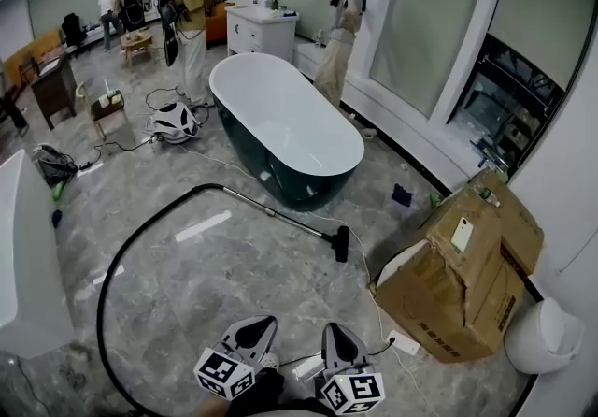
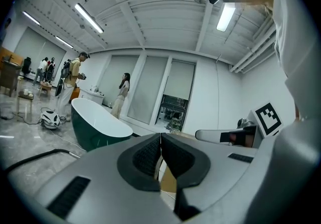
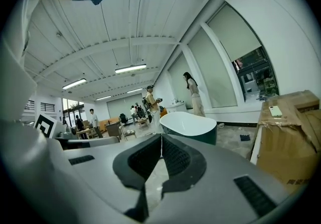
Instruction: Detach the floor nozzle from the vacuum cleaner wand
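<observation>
Lying mid-frame on bare floor, floor nozzle point(image 1: 341, 244) joined to wand point(image 1: 276, 211), bathtub point(image 1: 285, 125) just above, cardboard box point(image 1: 462, 280) right, hose point(image 1: 121, 256) looping left, left gripper point(image 1: 264, 323) and right gripper point(image 1: 334, 331) clenched empty at bottom.

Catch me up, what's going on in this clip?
A person holds one gripper in each hand. The left hand-held gripper and right hand-held gripper are both shut and empty, low in the head view. The vacuum's wand lies on the floor ahead beside the bathtub, with the floor nozzle still on its end and the hose looping off to the left. Neither gripper touches it, so detaching hasn't started.
</observation>
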Demonstrator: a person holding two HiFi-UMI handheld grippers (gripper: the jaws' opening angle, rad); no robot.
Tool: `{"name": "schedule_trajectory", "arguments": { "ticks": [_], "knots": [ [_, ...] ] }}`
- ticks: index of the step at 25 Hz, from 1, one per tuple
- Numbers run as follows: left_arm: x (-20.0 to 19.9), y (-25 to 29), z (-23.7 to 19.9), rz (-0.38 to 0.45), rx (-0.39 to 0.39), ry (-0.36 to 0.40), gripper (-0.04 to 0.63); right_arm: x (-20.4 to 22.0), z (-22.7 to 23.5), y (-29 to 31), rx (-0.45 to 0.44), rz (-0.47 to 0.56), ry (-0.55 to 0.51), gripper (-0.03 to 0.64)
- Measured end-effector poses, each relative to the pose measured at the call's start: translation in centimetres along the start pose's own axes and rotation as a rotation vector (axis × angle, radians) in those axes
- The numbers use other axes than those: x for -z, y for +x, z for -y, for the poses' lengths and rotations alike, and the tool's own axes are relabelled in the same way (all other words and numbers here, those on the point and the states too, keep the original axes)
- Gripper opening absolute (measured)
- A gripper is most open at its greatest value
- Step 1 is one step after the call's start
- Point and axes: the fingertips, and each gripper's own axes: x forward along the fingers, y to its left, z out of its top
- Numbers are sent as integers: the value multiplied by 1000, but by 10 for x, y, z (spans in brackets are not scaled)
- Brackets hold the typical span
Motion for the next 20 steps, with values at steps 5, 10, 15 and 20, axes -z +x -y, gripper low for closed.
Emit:
{"name": "schedule_trajectory", "arguments": {
  "ticks": [5,10,15,20],
  "knots": [
    [-1,-2,-18,-8,6,-15,11,0,-2,15,29,-6,11,15],
    [0,1,-35,-10,14,-30,11,-2,-7,28,38,-7,5,15],
    [0,5,-50,-5,30,-36,11,2,-7,38,53,-10,6,15],
    [2,9,-66,-10,29,-41,11,12,-7,44,65,-25,23,15]
  ]
}}
